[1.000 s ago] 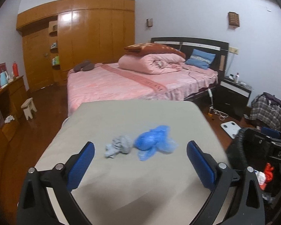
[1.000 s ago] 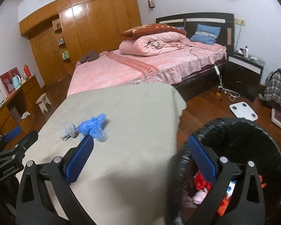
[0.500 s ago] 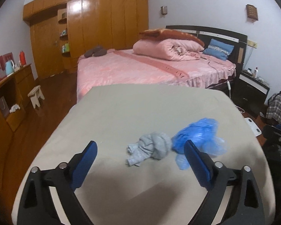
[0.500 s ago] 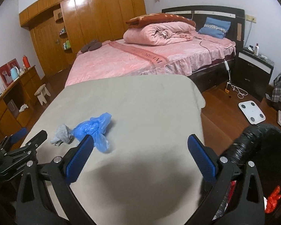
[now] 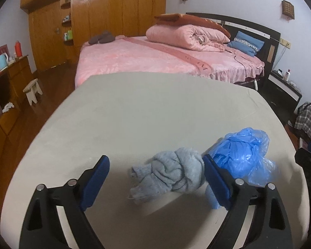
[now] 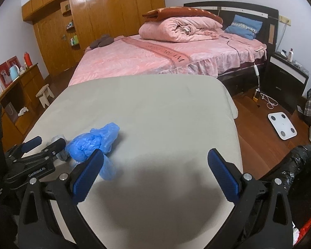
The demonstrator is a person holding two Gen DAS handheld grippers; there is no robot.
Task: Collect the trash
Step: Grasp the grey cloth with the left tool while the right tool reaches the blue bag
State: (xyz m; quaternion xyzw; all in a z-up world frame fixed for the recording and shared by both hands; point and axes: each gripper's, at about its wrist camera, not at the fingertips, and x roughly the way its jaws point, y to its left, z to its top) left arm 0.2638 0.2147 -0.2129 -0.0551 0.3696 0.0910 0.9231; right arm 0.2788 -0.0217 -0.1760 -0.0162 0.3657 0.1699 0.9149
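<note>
Straight ahead in both views, a pink bed at twelve o'clock, with a rolled pink quilt and a blue pillow near the dark headboard. Behind it, at eleven o'clock, a wall of wooden wardrobes. In front of the bed, filling the middle of each view, a table under a grey-beige cloth.

On that cloth, at the near left part as seen from the right wrist, two pieces of trash touching side by side — a crumpled blue plastic bag and a bundled grey sock. Bag to the right of the sock, at two o'clock from it in the left wrist view.

At four o'clock in the right wrist view, beside the table, the rim of a bin lined with a black bag, something red showing at the bottom edge. On the wood floor at three o'clock, a white bathroom scale.

Left tongs released, fingers spread wide — sock lying between them, right finger just beside the sock and in front of the bag; touching or not, cannot tell. Same tongs visible at nine o'clock from the right wrist, low over the cloth beside the bag. Right tongs also released, spread over bare cloth, nothing between the fingers, left finger overlapping the bag's near edge in view.
</note>
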